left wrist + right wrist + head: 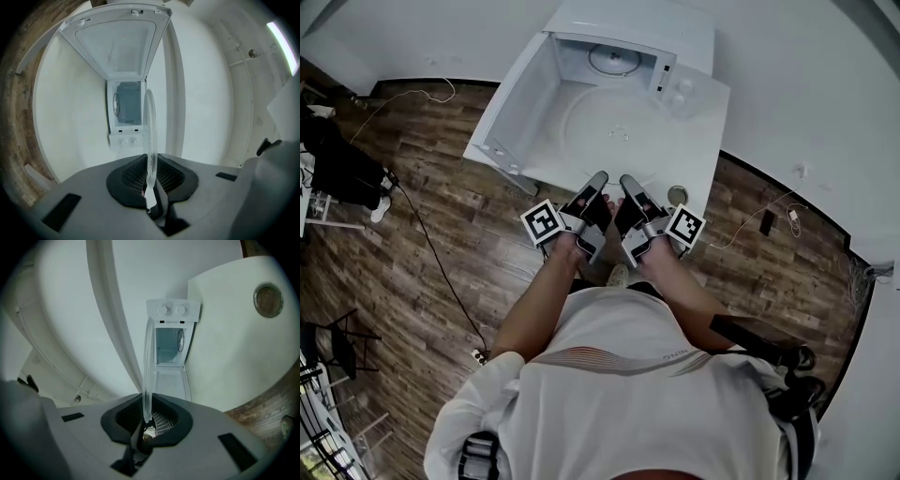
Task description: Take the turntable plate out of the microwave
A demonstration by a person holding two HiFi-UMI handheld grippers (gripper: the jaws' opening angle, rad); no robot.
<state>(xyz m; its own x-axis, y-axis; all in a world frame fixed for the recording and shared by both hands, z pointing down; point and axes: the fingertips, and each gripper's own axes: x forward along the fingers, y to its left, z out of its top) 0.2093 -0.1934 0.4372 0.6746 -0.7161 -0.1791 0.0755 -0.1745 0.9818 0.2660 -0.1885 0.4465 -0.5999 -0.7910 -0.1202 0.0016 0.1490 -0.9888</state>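
Firmly, 2 marker-tagged tools [597, 178] [629, 181] grip plate [614, 127].

Head cam steep down; L/R cams level; all share microwave [637, 23]

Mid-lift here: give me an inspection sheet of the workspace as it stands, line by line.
Surface: white table carrying the microwave; round grommet hole near its front edge.
Job's things: clear turntable plate is outside the microwave, held over the table; door open; roller ring in the cavity.
Clutter: nothing seen on the table.
Grippers: left gripper and right gripper side by side, fingers of each closed on the plate's near rim.
Cables: black cable runs across the floor to a power strip; white cable by the far wall; another cable on the right.
Surroundings: wood floor, white walls, dark gear at left.
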